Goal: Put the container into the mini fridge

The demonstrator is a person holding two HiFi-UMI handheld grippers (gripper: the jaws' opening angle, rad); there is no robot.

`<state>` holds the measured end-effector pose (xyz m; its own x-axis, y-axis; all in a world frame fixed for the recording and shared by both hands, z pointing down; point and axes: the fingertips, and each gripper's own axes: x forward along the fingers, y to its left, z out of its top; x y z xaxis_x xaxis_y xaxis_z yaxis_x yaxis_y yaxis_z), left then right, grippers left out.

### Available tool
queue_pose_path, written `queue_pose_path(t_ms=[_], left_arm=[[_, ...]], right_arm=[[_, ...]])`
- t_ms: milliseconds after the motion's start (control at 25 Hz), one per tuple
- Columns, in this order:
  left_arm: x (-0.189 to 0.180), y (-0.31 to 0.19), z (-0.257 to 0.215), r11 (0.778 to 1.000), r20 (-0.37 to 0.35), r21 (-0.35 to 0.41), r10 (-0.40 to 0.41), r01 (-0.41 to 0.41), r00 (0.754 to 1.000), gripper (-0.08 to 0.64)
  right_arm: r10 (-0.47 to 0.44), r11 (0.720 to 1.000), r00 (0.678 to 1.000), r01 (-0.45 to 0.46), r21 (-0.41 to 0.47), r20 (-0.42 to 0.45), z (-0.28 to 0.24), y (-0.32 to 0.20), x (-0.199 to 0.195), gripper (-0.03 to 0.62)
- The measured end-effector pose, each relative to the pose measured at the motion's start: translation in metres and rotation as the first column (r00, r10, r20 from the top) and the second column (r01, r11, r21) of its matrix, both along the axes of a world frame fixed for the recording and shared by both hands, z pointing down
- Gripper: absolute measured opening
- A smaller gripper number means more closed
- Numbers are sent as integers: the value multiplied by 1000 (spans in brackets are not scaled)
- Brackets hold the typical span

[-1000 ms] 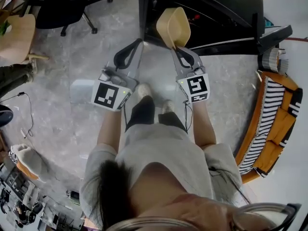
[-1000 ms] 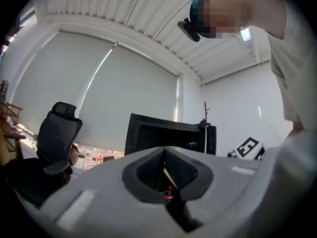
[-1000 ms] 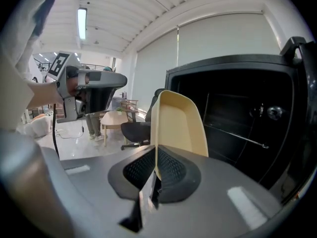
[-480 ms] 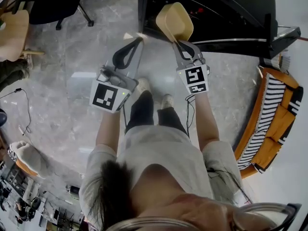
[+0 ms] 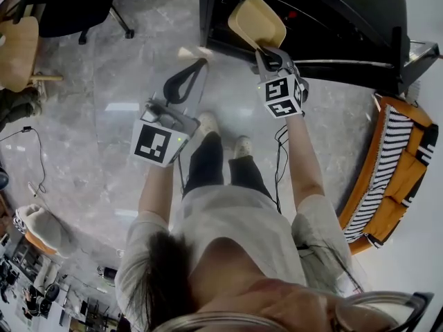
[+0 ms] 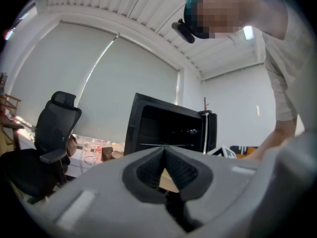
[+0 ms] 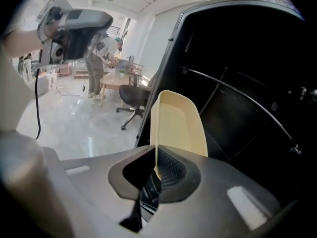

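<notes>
Head view: right gripper (image 5: 267, 50) is clamped on the lower edge of the tan container (image 5: 256, 21). Container is up in the air at the open front of the black mini fridge (image 5: 325, 19), over its front edge, open side facing the camera. Left gripper (image 5: 200, 63) hangs lower and to the left over the grey floor (image 5: 104, 116), jaws together, nothing in them. Person's shoes (image 5: 208, 124) are just below both grippers. Office chair (image 5: 76, 9) is top left, a wooden seat (image 5: 17, 47) at the left edge, an orange and striped piece (image 5: 391, 164) on the right. All are well apart from the fridge opening.

Left gripper view: left gripper (image 6: 164, 152) has its jaw tips touching and holds nothing. Mini fridge (image 6: 163, 128) is straight ahead with its door (image 6: 212, 130) swung open to the right, dark inside. Office chair (image 6: 52, 133) stands to the left.

Right gripper view: right gripper (image 7: 154, 167) jaws are pinched on the container (image 7: 176, 125) wall, container upright and edge-on. Mini fridge (image 7: 257, 73) cavity fills the right side, with a wire shelf (image 7: 233, 98) behind the container. Nothing sits between container and opening. Office chair (image 7: 131, 97) and table (image 7: 116, 86) are far back on the left.
</notes>
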<state>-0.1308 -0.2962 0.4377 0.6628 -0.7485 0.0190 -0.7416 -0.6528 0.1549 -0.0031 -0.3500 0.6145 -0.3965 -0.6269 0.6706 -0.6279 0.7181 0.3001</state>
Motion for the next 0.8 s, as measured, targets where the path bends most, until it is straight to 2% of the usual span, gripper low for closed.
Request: queue_pose_path(t_ms=[320,600,680,800], left_arm=[[-7,-4,16,1000,9,-24,1,-1,1000,2],[-13,-5,22,999,7,-33,-5,5,1000,2],[-15,-5,21,1000,-2,-19,-9,9,1000,2],[-20,-4,26,999,12,-50,-13,14,1000,2]], right_arm=[[-50,999,981,49,-10,-190,30,-30,5,9],[-80,997,932,83,-7,-353,48,-62,17,9],[-83,996,920,86,-9,-382,51,-71,21,9],[-87,996,905,94,-3,-416,52,-84,24,9]])
